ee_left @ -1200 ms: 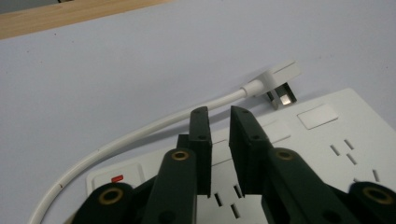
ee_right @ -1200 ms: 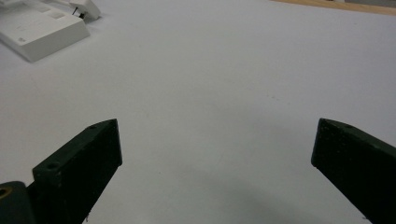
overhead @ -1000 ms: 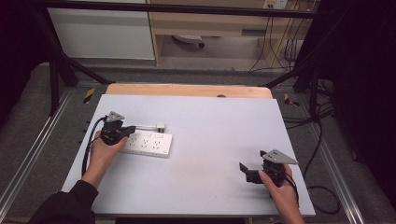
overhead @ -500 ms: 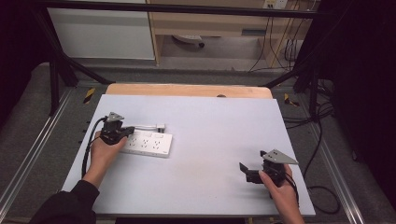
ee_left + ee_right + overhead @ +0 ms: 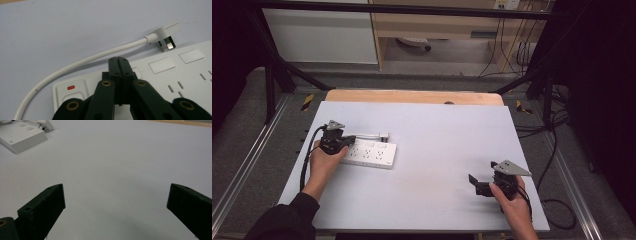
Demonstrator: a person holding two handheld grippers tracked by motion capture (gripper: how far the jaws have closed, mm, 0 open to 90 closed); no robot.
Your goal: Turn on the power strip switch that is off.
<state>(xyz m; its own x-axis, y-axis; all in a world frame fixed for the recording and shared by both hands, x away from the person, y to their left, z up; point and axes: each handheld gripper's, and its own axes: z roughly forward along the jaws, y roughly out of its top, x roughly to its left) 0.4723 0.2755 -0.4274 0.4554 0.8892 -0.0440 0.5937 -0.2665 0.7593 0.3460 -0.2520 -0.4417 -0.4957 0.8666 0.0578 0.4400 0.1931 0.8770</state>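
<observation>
From the high view, a white power strip (image 5: 368, 153) lay on the left half of the pale grey table (image 5: 437, 130), its long side running roughly left to right. A short white cable (image 5: 364, 135) ran along the far side of the strip and ended in a white plug (image 5: 384, 135) lying loose on the table just beyond it. The left gripper (image 5: 333, 141), held in the person's left hand (image 5: 323, 161), sat over the strip's left end. The right gripper (image 5: 482, 184) rested near the table's right front corner in the right hand (image 5: 510, 199), well apart from the strip, with its jaws spread.

In the left gripper view, the left gripper (image 5: 117, 60) had its two black jaws pressed together with nothing between them, the tips above the strip's top face (image 5: 160, 75). A white rocker switch (image 5: 71, 96) with a small red mark sat at the strip's near end; blank white rectangular patches and socket slots followed along the face. The cable (image 5: 87, 60) curved from the strip's end out to the plug (image 5: 163, 33), whose metal pins pointed down toward the strip's edge, though whether they touched it was hard to tell.

In the right gripper view, the right gripper (image 5: 116, 200) had its jaws wide apart over bare table (image 5: 120, 157). The strip's corner (image 5: 20, 135) showed far off at the upper left
</observation>
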